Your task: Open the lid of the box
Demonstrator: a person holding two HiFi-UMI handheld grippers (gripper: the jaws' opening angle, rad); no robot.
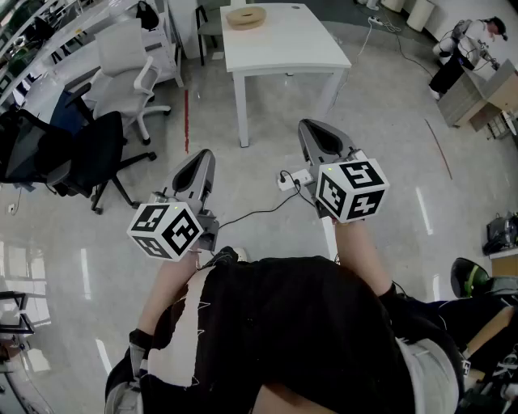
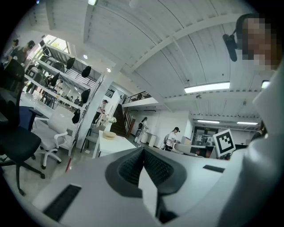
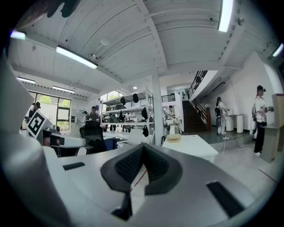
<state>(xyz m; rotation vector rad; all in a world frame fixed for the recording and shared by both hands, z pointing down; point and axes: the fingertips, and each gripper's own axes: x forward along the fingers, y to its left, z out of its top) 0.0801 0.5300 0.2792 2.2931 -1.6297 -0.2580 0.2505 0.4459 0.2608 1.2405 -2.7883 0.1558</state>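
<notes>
The box (image 1: pixel 246 16) is a round, flat, light-wooden one lying at the far end of a white table (image 1: pixel 283 44), well ahead of me. It shows small in the left gripper view (image 2: pixel 109 135) and in the right gripper view (image 3: pixel 173 138). My left gripper (image 1: pixel 206 155) and right gripper (image 1: pixel 312 126) are held level in front of my body, over the floor and short of the table. In each gripper view the dark ribbed pads meet at the tip, left gripper (image 2: pixel 143 150) and right gripper (image 3: pixel 143 148), both shut with nothing between them.
A white office chair (image 1: pixel 129 65) and a black one (image 1: pixel 89 154) stand to the left. A power strip (image 1: pixel 295 179) with a black cable lies on the glossy floor between the grippers. A person (image 1: pixel 468 44) works at a bench far right.
</notes>
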